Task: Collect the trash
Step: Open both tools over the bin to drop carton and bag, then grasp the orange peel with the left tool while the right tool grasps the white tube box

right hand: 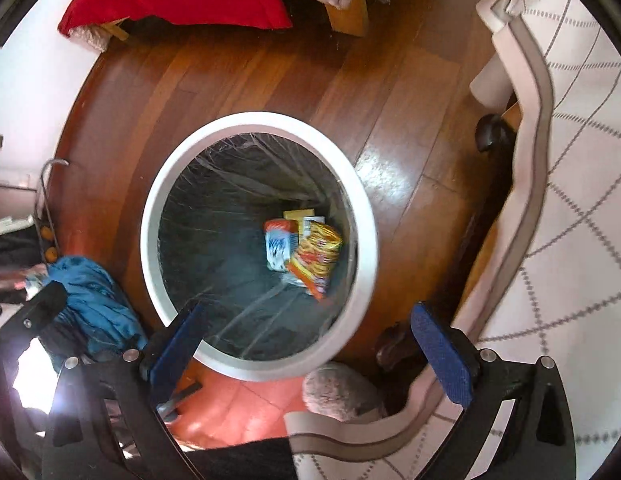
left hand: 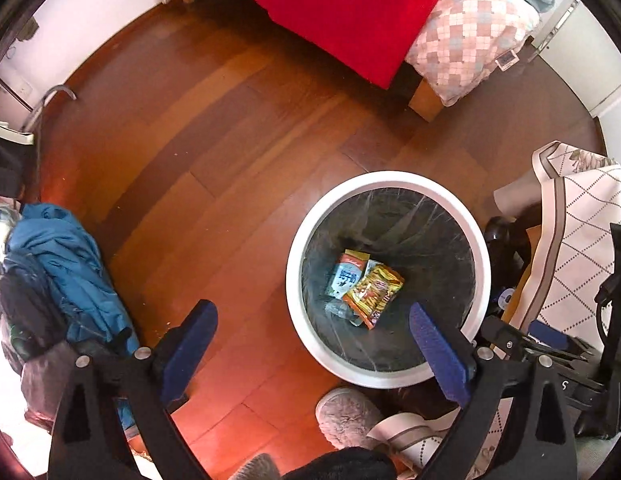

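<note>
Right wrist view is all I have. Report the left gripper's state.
Observer: The left gripper stands wide open, nothing between its fingers.
Operator: Tell me where it hangs.
Observer: One finger overlaps the white bin at its near rim; the other is over the floor.
Operator: My picture is blurred. List the bin's contents.
Observer: An orange snack wrapper, a blue-white packet, and a clear bottle under them.
</note>
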`<state>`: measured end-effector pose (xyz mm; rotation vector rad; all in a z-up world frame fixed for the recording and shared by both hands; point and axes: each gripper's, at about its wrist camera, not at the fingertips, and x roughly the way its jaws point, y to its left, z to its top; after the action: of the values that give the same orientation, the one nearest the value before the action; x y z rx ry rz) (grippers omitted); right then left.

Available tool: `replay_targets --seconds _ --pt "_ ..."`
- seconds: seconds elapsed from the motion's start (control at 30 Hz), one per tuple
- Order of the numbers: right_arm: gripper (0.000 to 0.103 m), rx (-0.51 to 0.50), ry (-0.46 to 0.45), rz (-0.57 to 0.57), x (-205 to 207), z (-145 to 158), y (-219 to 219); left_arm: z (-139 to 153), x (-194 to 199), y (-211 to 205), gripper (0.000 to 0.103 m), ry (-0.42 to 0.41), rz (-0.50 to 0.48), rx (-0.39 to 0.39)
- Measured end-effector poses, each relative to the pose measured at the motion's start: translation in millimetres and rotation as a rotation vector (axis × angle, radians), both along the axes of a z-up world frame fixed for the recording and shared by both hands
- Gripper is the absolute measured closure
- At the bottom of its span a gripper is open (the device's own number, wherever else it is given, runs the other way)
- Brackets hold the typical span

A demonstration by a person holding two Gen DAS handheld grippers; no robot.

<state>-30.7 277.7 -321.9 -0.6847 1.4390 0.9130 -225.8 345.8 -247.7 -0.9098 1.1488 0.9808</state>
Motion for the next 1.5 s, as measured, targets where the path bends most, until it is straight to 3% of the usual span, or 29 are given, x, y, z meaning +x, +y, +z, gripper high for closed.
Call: replay_targets --seconds 0.17,0.47,0.87,1.07,1.27,1.4,1.5 --pt "0.000 0.009 -0.062 0.036 -9.1 26.0 -13.9 17.9 0.3 -20.0 0.005 0.010 -0.018 0.028" --pt "0.000 0.077 -0.083 0.055 -22.5 76.0 -51.8 60.3 -3.1 -57.8 0.005 -0.001 -0.040 0.090" --pt "0.000 0.269 -0.093 0.050 -42.4 173.3 -104.8 142.9 -10.5 -110.8 0.005 -0.024 -0.065 0.244" --pt "0.000 0.397 -0.025 0.011 -37.2 230.2 -149.1 191.3 -5.6 -140.8 0.005 -0.028 -0.053 0.353" --pt "0.000 0.461 -0.048 -0.116 20.0 275.5 -226.1 211.4 43.7 -179.5 0.005 -0.071 -0.125 0.414" --pt "0.000 0.411 -0.133 -0.257 82.1 278.5 -292.9 187.9 108.2 -213.6 0.005 -0.089 -0.236 0.330" --pt "0.000 0.324 -0.202 -0.383 136.1 264.6 -348.6 167.2 162.1 -244.5 0.005 -0.081 -0.334 0.284"
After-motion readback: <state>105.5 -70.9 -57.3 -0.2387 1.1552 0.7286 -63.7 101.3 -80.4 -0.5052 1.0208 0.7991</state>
